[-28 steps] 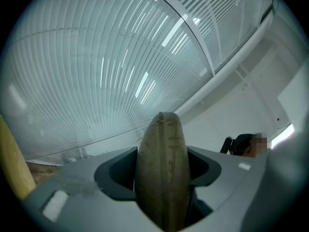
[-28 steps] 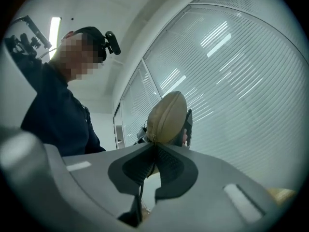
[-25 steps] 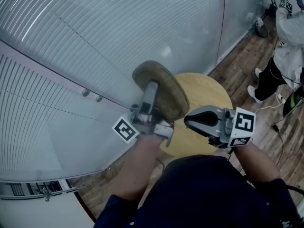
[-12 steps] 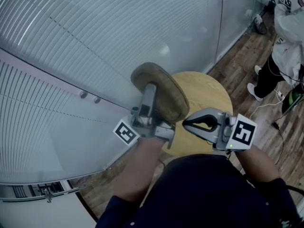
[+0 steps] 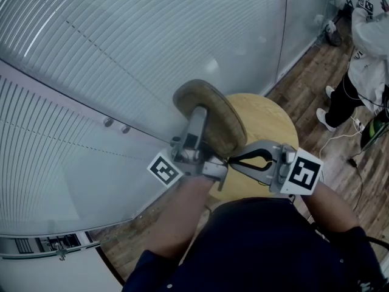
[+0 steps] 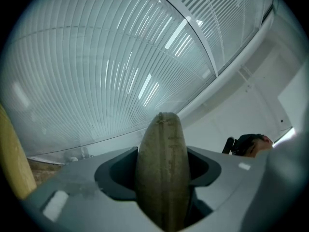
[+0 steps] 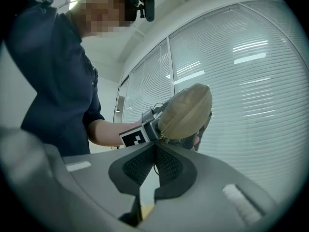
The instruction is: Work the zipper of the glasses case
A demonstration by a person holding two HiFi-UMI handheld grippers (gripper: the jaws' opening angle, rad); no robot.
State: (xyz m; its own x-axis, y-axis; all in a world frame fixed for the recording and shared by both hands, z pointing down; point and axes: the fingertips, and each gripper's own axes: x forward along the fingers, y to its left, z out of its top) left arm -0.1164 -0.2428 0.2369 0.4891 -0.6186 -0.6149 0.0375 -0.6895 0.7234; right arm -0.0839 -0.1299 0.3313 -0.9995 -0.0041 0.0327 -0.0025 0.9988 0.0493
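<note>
Overhead, the left hand-held gripper was clamped on the tan glasses case, holding it up in the air on edge, off the round wooden tabletop that lay beyond and to the right of it. From the left gripper view, the case stood upright between the two dark pads, squeezed at its sides, with the zipper running as a stitched line up its facing edge. The right hand-held gripper came in from the right, its tips meeting at the near end of the case. In the right gripper view its jaws were pressed together at the tips, right on the small metal zipper pull at the lower corner of the case; lower down, a narrow slit remained between the textured pads. That same view showed the left gripper's marker cube just left of the case, the bare forearm behind it, and the dark navy shirt of the person holding both tools. The right gripper's own marker cube sat near the person's right wrist. Pale horizontal blinds behind glass filled the left and far side of the scene. At the far right, on the wood-plank floor, another person in a white top and dark trousers stood well apart from the tabletop.
</note>
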